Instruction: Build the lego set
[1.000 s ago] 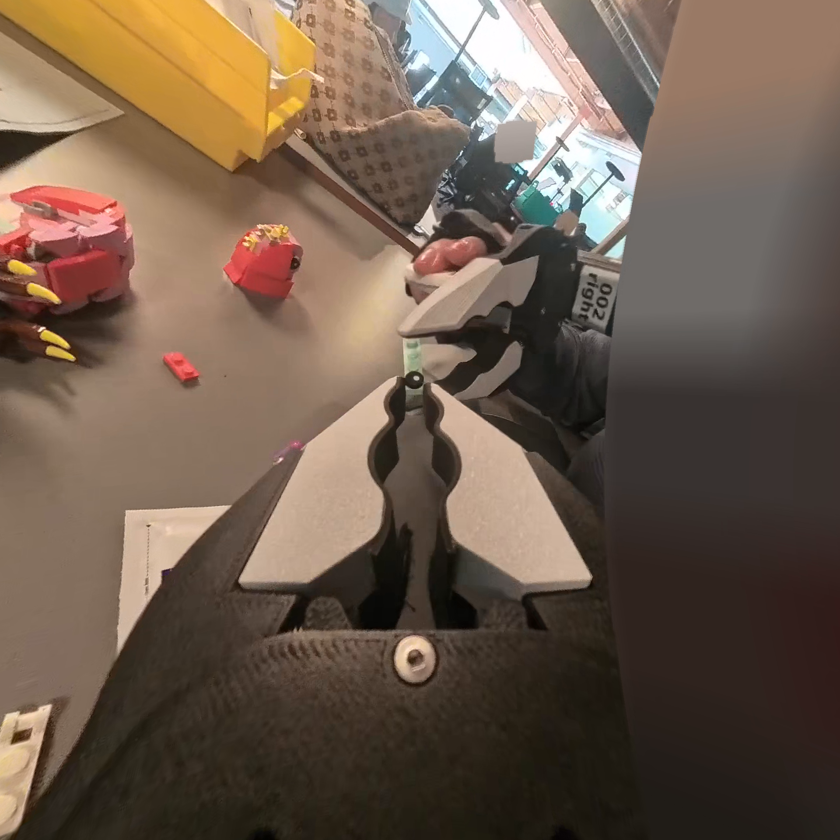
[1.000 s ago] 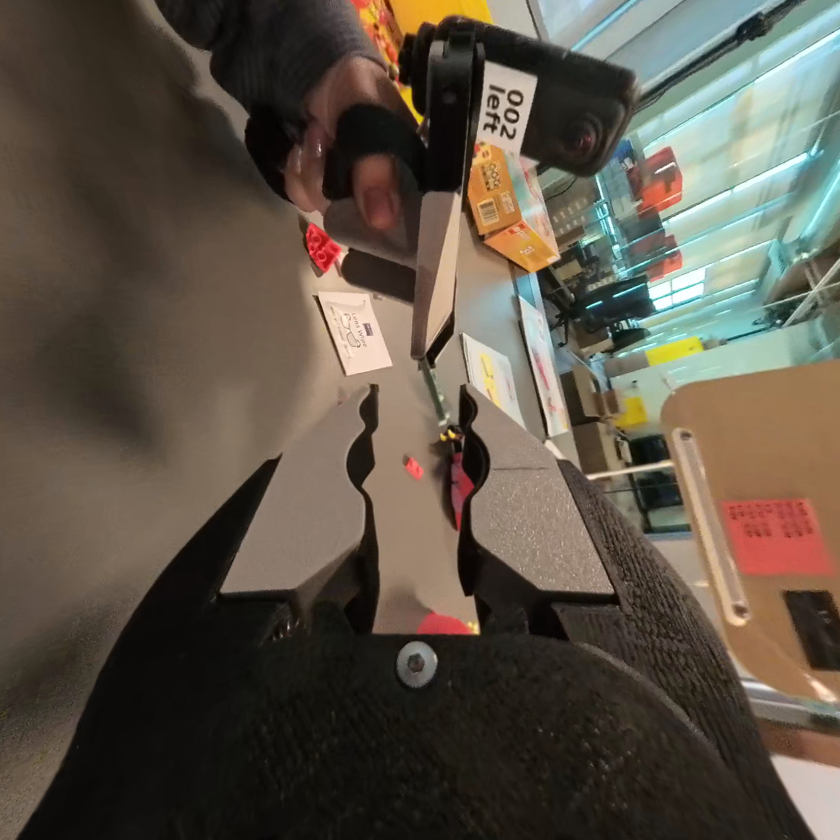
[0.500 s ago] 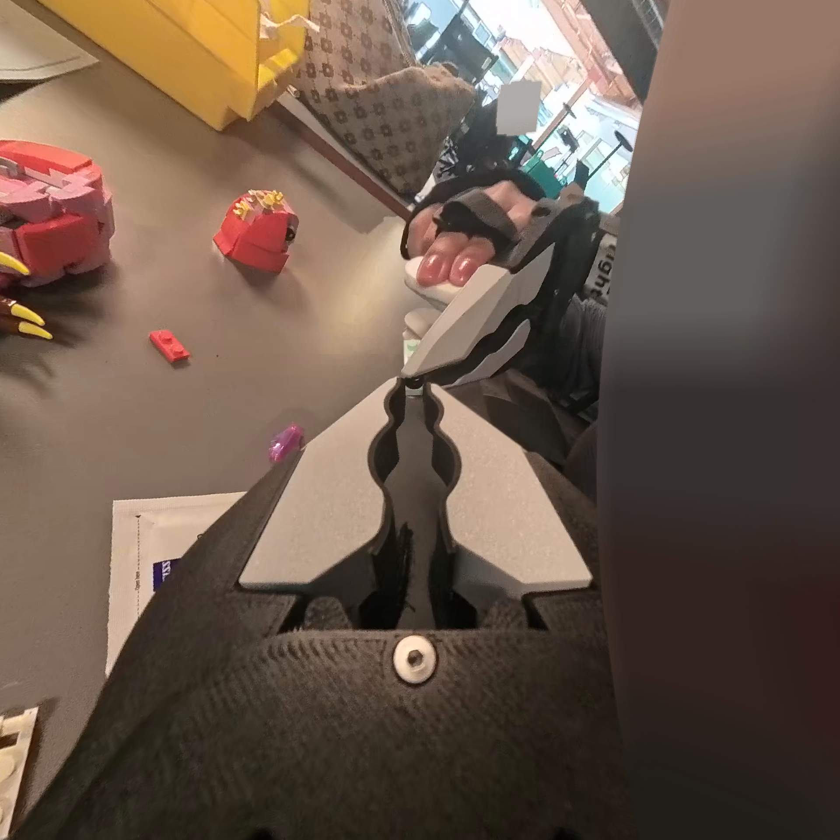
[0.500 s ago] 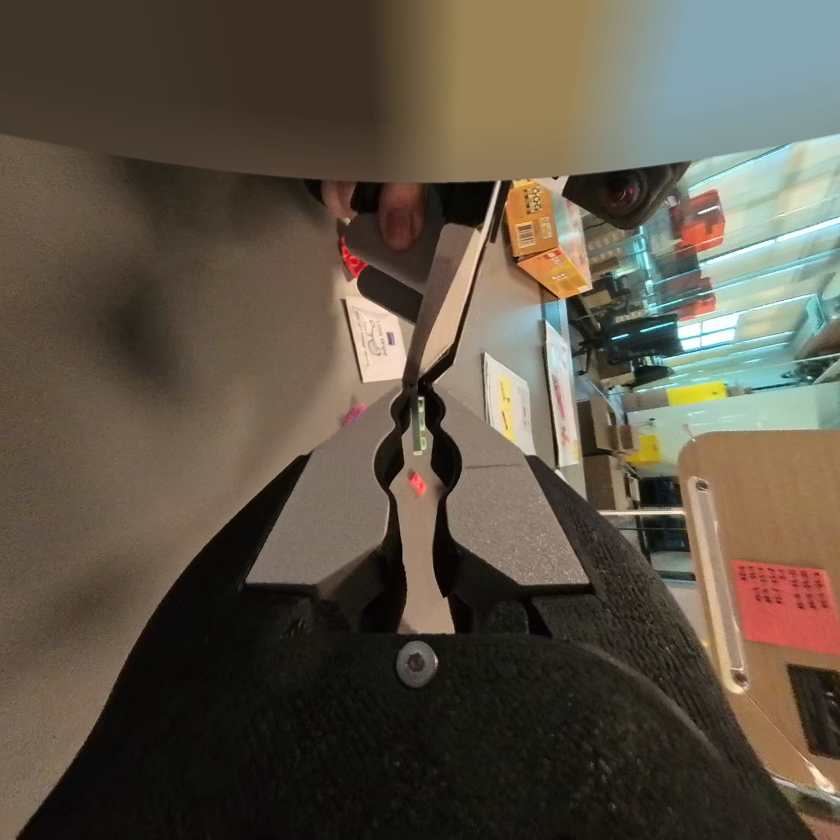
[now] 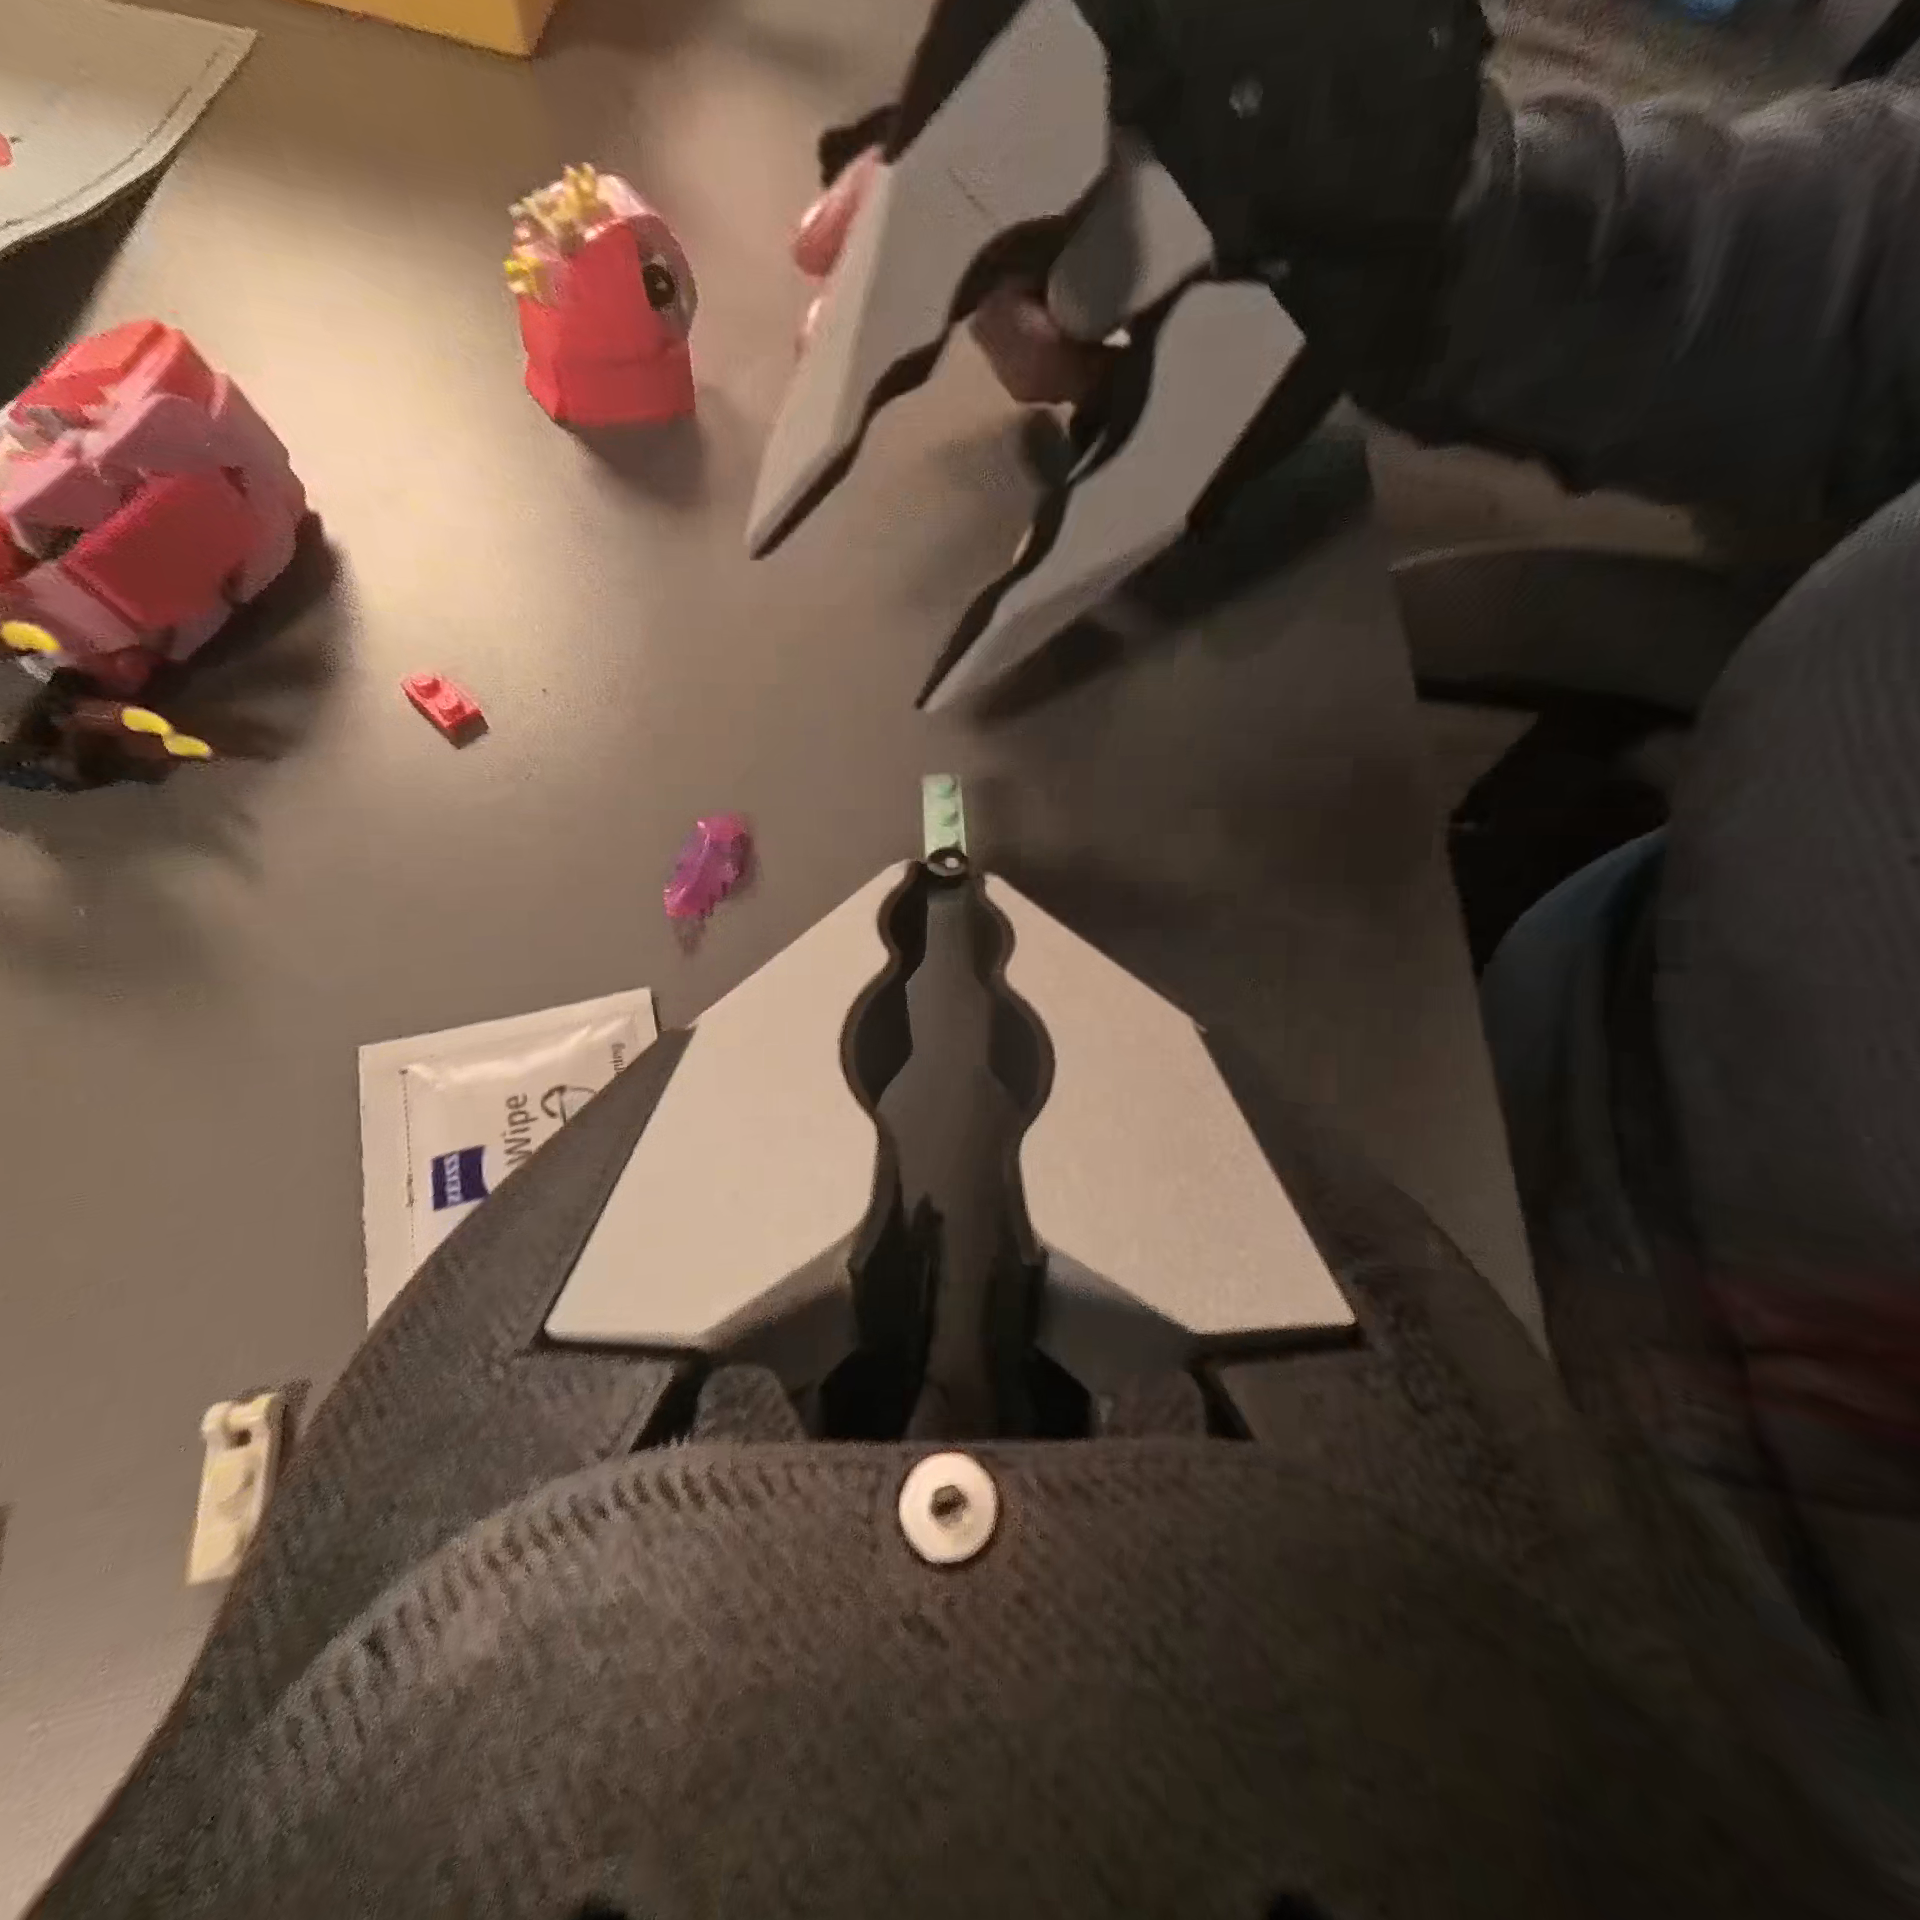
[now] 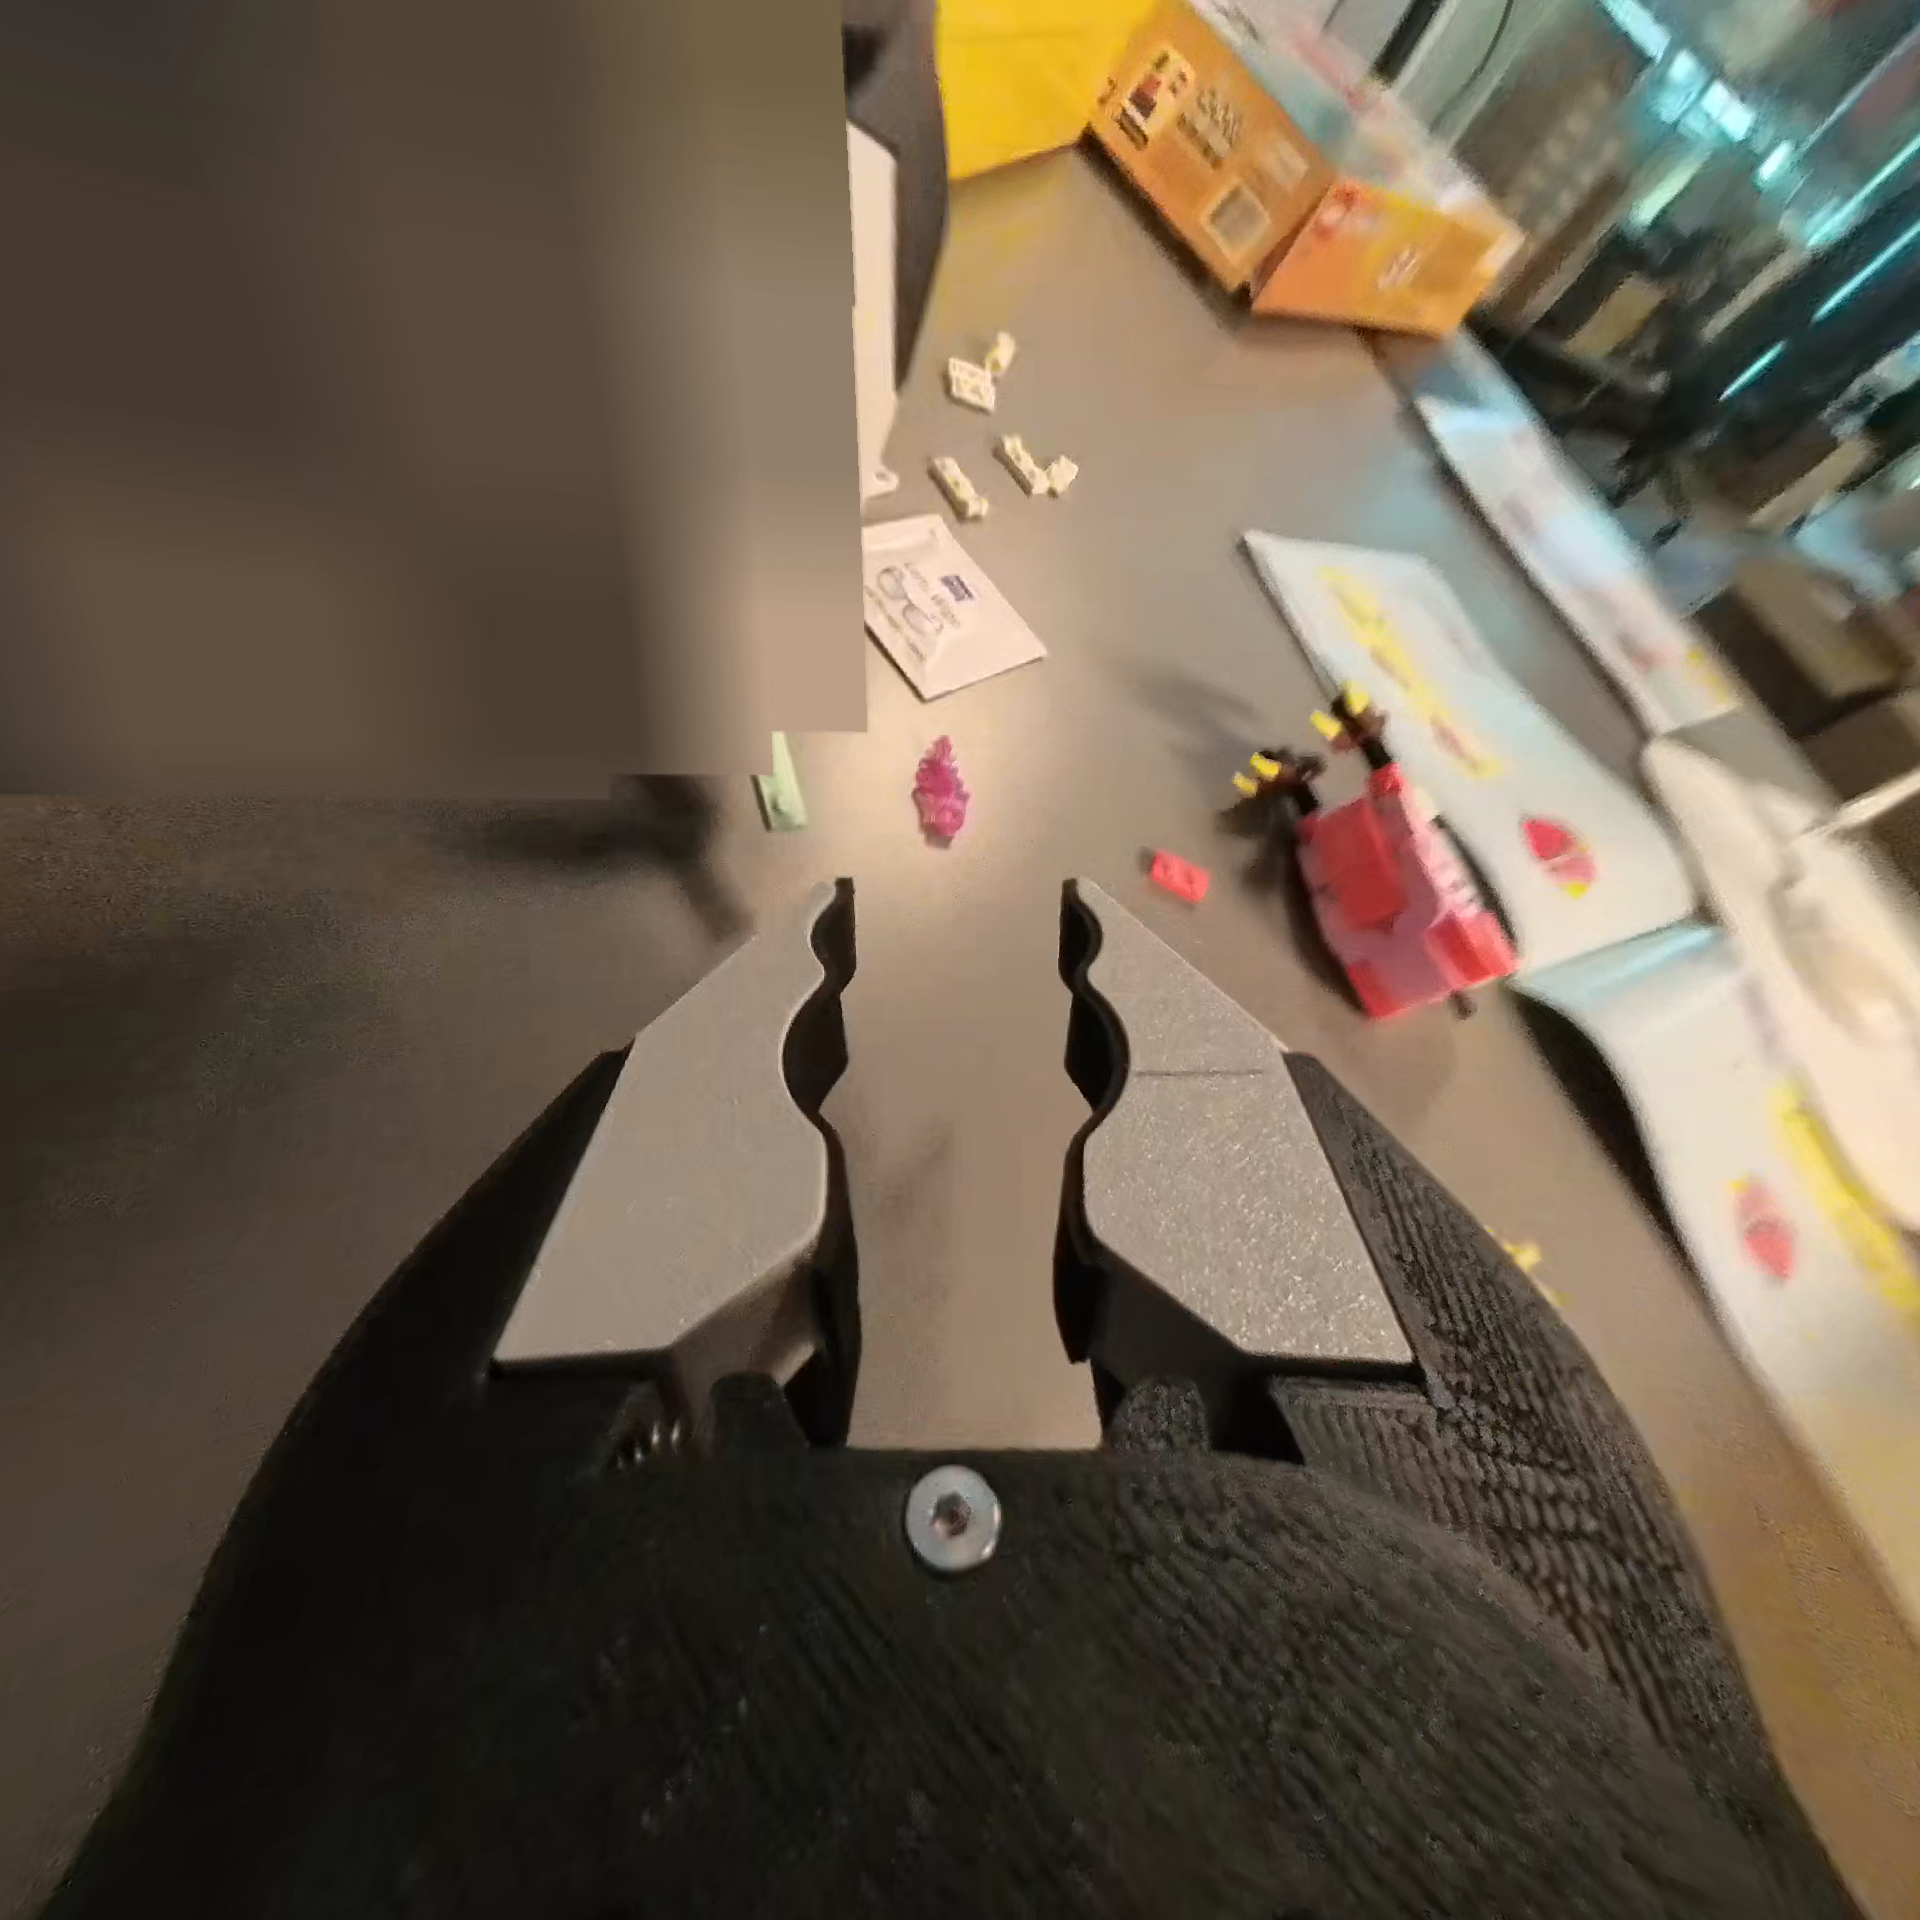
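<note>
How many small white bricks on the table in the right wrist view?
5, though blur makes it uncertain: a flat brick beside a smaller one, then three nearer the wipe packet. The blurred patch may hide more.

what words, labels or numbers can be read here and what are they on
I do not copy out writing; these things bear it:
white sachet: blue logo and dark print, legible, partly hidden
orange boxes: printed panels, too blurred to read
pale booklets: yellow and red print, too blurred to read
Nothing else shows text.
</note>
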`<move>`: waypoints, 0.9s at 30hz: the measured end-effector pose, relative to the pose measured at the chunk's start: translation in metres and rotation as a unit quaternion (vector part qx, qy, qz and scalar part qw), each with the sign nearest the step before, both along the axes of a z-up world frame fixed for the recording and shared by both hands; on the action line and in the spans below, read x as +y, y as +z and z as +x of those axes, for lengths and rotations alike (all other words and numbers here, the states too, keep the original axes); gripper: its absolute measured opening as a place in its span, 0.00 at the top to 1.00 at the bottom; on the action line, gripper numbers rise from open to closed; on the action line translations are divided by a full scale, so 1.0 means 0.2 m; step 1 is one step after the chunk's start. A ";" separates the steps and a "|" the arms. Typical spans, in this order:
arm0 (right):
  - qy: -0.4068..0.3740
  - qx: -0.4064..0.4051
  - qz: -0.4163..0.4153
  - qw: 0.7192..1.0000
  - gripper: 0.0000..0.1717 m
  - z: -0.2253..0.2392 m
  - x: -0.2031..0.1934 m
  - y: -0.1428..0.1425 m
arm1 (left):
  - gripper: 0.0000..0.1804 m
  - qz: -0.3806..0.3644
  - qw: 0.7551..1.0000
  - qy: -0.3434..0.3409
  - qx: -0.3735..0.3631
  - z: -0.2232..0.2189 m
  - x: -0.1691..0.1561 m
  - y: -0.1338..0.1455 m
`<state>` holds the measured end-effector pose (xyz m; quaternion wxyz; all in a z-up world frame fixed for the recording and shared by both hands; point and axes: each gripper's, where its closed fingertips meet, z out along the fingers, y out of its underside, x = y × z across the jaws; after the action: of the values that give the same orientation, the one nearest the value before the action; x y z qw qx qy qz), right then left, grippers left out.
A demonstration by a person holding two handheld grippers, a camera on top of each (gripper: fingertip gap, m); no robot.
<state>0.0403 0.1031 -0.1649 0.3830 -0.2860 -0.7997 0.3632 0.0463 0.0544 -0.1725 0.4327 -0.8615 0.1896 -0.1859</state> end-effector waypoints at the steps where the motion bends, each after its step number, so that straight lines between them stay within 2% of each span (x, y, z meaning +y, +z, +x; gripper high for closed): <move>1: -0.006 -0.018 -0.018 1.000 0.77 0.00 0.01 -0.01 | 0.97 0.004 1.000 -0.003 0.014 0.01 -0.01 0.00; 6: -0.009 -0.101 -0.049 0.994 0.75 -0.03 0.05 -0.09 | 0.97 0.005 0.999 -0.014 0.042 0.01 -0.04 -0.04; 10: -0.031 -0.128 -0.065 0.989 0.75 -0.11 0.12 -0.11 | 0.96 0.002 0.998 -0.030 0.063 0.01 -0.07 -0.07; 14: -0.018 -0.170 -0.058 0.984 0.75 -0.16 0.12 -0.13 | 0.96 0.001 0.996 -0.033 0.086 0.00 -0.07 -0.09; 20: 0.047 -0.231 0.044 0.971 0.77 -0.22 0.15 -0.12 | 0.96 -0.010 0.995 -0.033 0.096 -0.02 -0.07 -0.11; 24: 0.126 -0.258 0.140 0.948 0.78 -0.28 0.17 -0.11 | 0.96 -0.007 0.994 -0.043 0.100 -0.01 -0.08 -0.12; 27: 0.177 -0.281 0.213 0.919 0.81 -0.32 0.19 -0.13 | 0.96 -0.009 0.994 -0.048 0.098 -0.01 -0.08 -0.12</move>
<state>-0.0234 0.1415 -0.1899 0.1237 -0.1418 -0.9706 0.1503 0.0444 0.0384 -0.1957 0.3952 -0.8692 0.2706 -0.1225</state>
